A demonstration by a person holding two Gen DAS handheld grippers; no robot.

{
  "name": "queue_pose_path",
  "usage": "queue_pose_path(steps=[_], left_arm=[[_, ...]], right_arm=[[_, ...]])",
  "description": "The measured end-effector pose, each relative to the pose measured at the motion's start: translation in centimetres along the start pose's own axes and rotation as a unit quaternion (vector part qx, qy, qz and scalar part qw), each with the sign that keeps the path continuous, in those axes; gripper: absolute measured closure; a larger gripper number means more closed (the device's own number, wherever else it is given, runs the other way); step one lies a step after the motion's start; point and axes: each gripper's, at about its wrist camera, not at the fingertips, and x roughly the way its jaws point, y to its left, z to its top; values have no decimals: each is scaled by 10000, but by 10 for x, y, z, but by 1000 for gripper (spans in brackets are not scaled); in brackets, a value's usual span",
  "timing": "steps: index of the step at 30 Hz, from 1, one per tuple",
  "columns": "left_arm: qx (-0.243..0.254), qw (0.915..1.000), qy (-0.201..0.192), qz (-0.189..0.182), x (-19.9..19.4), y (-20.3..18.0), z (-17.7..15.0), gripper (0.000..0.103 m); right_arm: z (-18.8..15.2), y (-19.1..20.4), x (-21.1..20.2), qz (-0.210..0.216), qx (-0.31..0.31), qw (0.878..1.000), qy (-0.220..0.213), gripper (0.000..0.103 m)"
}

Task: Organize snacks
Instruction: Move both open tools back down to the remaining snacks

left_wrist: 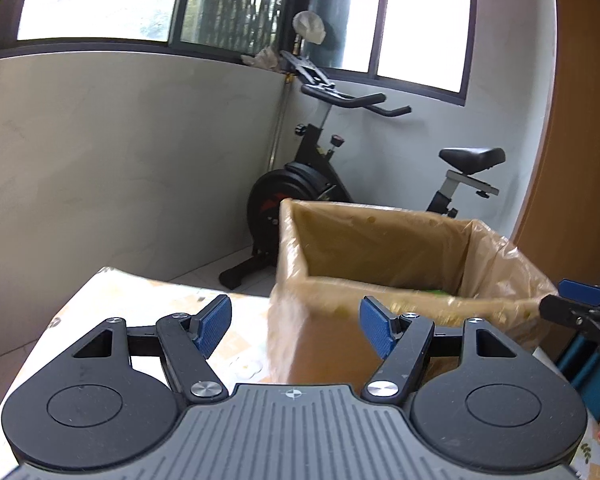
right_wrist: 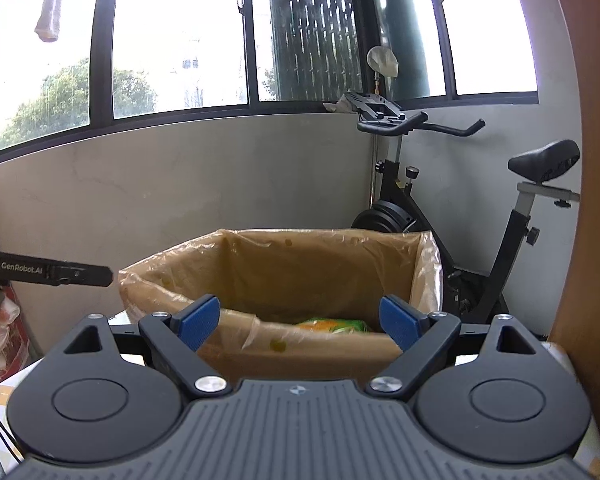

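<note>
A brown cardboard box lined with a clear plastic bag stands on the table; it also shows in the right wrist view. A yellow-green snack packet lies inside it; only a green sliver of it shows in the left wrist view. My left gripper is open and empty, in front of the box's left corner. My right gripper is open and empty, just before the box's near wall. The right gripper's tip shows at the right edge of the left wrist view.
The table has a pale patterned cloth. A black exercise bike stands behind the box in the corner under the windows. A wooden panel rises at the right. The left gripper's arm reaches in from the left.
</note>
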Motion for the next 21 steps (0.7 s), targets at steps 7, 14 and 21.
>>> queue_pose_path(steps=[7, 14, 21], left_arm=[[-26, 9999, 57, 114, -19, 8, -32, 30], [-312, 9991, 239, 186, -26, 14, -62, 30], [-544, 9968, 539, 219, -21, 10, -95, 30]], right_arm=[[-26, -2, -16, -3, 14, 10000, 40, 13], [-53, -15, -24, -129, 112, 9994, 310, 13], [-82, -27, -27, -332, 247, 9971, 631, 14]])
